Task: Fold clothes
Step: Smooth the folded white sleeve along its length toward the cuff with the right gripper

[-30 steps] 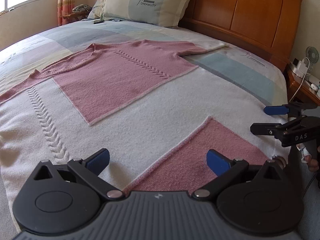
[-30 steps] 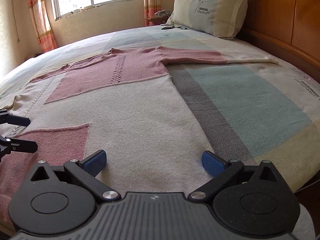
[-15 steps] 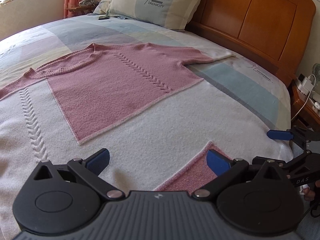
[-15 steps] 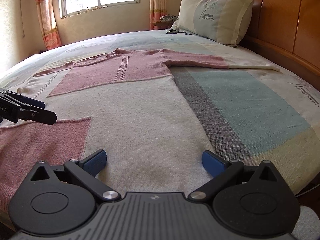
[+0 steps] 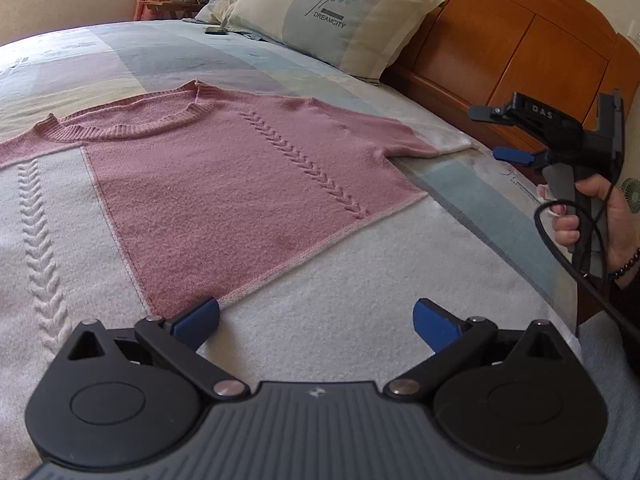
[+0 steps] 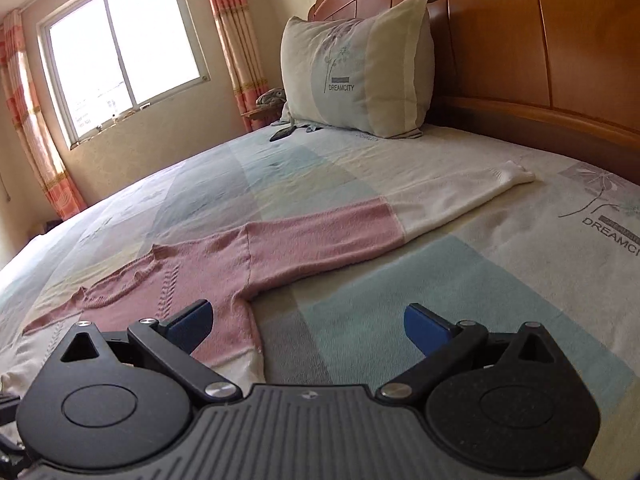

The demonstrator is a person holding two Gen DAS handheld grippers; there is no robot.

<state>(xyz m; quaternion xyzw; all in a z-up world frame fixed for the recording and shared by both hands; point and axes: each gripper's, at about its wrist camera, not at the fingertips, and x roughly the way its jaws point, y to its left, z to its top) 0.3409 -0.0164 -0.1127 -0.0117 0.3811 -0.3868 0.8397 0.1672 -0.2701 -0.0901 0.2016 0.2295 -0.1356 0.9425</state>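
Sweater [image 5: 248, 184]: we see it spread flat on the bed [image 6: 400, 280], neckline far, sleeve [image 6: 400, 216] stretched toward the headboard.
Left gripper [image 5: 316, 320]: spread wide, empty, over the white hem area.
Right gripper [image 6: 306, 326]: parted, empty, near the armpit.
Technique: we judge a sleeve fold fits; pinch near the cuff, carry low.
Texture: soft fuzzy knit, pink and cream blocks, raised cable braids.

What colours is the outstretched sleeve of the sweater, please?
The sleeve is pink from the shoulder, then white to the cuff; the right wrist view shows it best.
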